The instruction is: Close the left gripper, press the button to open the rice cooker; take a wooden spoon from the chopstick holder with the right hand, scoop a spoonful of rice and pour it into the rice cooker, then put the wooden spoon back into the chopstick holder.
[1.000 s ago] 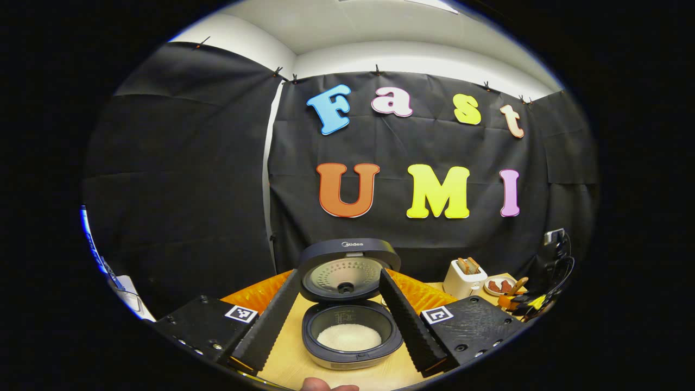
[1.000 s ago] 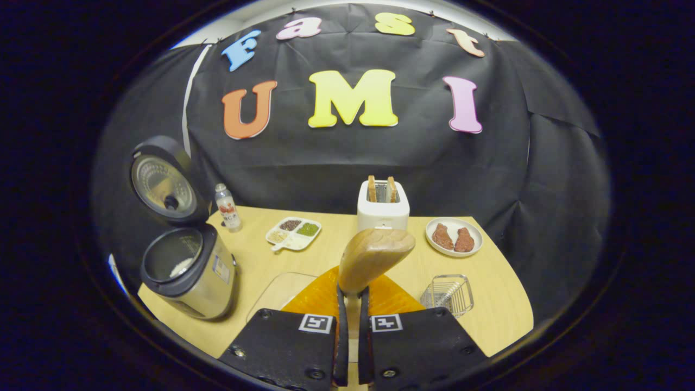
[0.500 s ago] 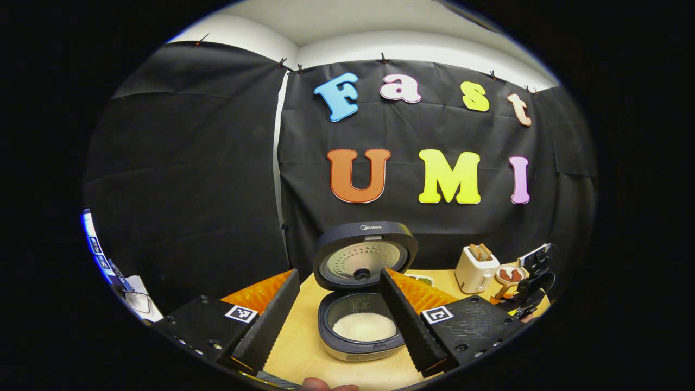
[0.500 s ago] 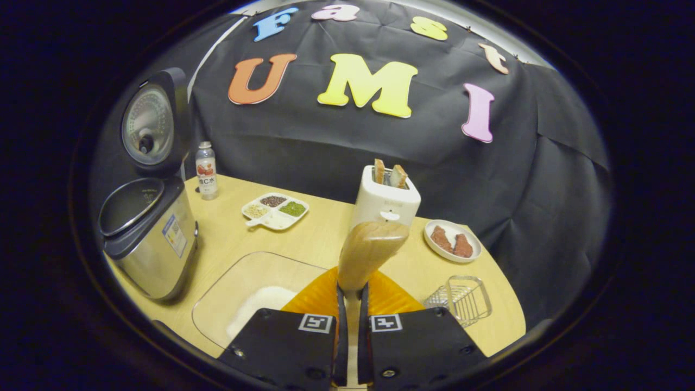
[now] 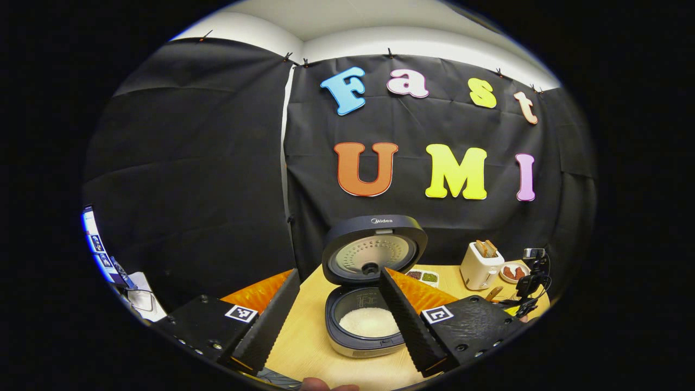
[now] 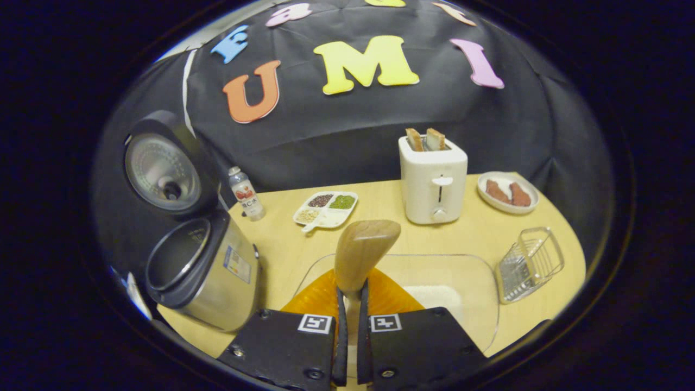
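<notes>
Wooden spoon: light rounded wooden spoon (image 6: 362, 255), clamped between the right gripper (image 6: 351, 331) fingers, bowl up, over a clear glass dish (image 6: 478, 282) of rice.
Around: white toaster (image 6: 433, 176), wire chopstick holder (image 6: 529, 263), open steel rice cooker (image 6: 203, 266) at left.
Left gripper (image 5: 339, 320): jaws apart, framing the cooker.
Change: the spoon now sits lower, above the dish.

Even overhead light, sharp focus, strong fisheye edge bending.

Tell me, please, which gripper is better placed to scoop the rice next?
The right gripper: it grips the wooden spoon just above the clear dish of rice. The left gripper is open, empty, at the rice cooker.
</notes>
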A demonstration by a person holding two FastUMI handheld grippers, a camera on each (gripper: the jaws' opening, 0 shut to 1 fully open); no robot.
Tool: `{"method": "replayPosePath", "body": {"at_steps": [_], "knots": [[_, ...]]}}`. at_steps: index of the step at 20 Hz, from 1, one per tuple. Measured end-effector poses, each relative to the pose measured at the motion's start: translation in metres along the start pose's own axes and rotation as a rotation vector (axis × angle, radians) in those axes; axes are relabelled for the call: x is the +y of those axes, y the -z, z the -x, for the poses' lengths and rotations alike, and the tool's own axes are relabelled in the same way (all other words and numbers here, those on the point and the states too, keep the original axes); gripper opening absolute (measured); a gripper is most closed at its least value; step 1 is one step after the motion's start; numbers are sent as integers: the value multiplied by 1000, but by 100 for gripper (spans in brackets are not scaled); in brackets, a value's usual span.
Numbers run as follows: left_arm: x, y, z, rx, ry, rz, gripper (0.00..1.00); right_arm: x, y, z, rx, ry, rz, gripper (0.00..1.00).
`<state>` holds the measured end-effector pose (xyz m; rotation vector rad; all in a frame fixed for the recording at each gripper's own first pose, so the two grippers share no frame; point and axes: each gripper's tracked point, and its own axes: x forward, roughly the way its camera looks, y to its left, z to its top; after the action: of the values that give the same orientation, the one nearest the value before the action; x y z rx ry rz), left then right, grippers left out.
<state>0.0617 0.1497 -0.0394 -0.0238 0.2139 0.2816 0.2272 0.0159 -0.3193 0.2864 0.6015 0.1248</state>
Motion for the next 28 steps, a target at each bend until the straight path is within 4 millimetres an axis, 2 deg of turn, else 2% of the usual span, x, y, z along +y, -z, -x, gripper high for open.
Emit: {"method": "replayPosePath", "body": {"at_steps": [4,5,6,11,14,17,21,23,24,25,28], "knots": [[0,1,4,3,3,7,95,-4,1,-1,53,-64,-269,12],[0,-1,3,2,5,11,84,-7,0,0,61,-74,-340,12],[-1,-1,3,-2,8,15,94,-11,0,2,71,-75,-402,12],[-11,-1,5,-4,31,15,94,-39,3,12,69,-92,-641,13],[-22,-1,4,2,51,23,94,-55,-3,22,40,-99,-706,12],[-35,-4,3,-13,80,25,94,-72,-24,45,-18,-104,-742,12],[-49,-8,3,-26,115,42,94,-81,-67,82,-99,-114,-776,12],[-53,-10,4,-35,131,53,95,-76,-89,96,-131,-131,-760,12],[-53,-10,5,-39,135,51,89,-68,-100,101,-142,-145,-750,12],[-51,-9,6,-42,137,46,94,-58,-110,105,-151,-164,-742,12],[-43,-2,9,-35,133,44,94,-15,-140,109,-165,-238,-713,12]]}}
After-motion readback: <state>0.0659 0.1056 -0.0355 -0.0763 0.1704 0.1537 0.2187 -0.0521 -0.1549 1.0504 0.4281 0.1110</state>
